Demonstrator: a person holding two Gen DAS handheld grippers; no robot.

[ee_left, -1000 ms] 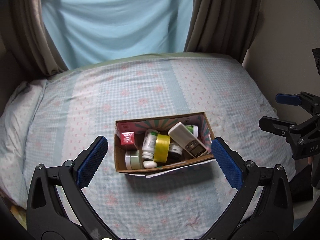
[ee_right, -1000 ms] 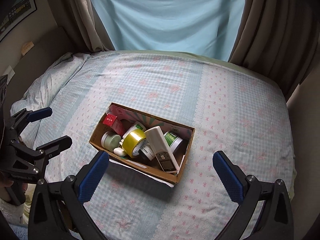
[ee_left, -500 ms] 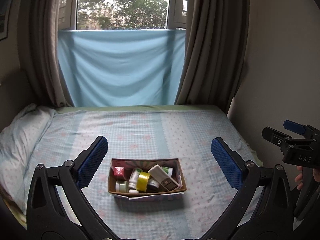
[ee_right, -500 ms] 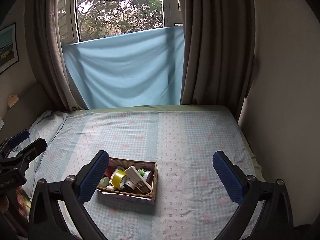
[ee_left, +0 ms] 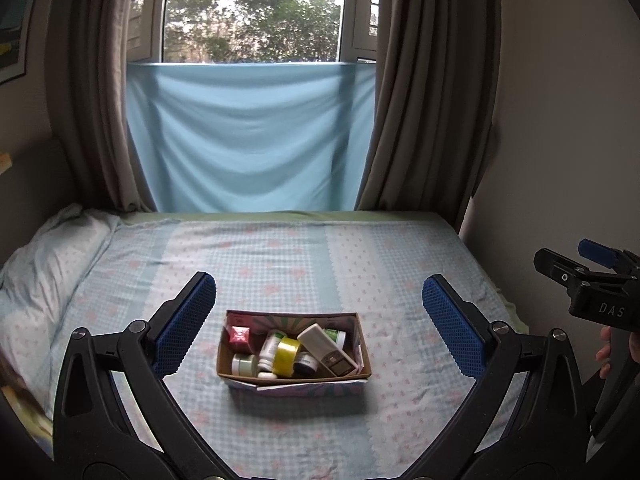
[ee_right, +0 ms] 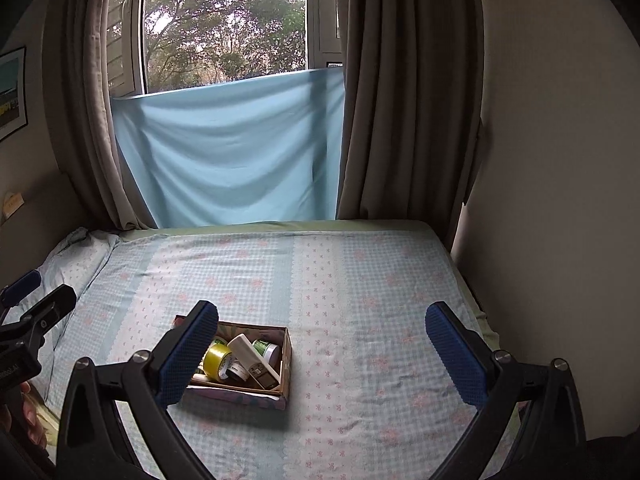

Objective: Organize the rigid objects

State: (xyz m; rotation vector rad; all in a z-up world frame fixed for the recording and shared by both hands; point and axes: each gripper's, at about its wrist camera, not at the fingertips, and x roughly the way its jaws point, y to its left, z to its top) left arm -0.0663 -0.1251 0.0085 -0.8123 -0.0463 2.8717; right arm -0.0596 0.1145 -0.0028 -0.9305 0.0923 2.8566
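A cardboard box [ee_left: 294, 384] sits on the bed, also in the right wrist view [ee_right: 285, 364]. It holds a yellow tape roll [ee_left: 287, 355], a white remote-like device [ee_left: 326, 348], a red packet [ee_left: 239, 335], white bottles and small jars. My left gripper [ee_left: 320, 324] is open and empty, held back from and above the box. My right gripper [ee_right: 322, 354] is open and empty, to the right of the box; its left finger [ee_right: 186, 356] hides the box's left part.
The bed [ee_left: 360, 264] has a checked blue and pink sheet. A pillow [ee_left: 44, 264] lies at the left. Brown curtains [ee_left: 424, 100] and a blue cloth [ee_left: 248, 140] hang at the window behind. A wall [ee_right: 560, 200] stands close on the right.
Both grippers have pulled back and tilted up from the box, so it looks smaller and the window shows. Both stay open.
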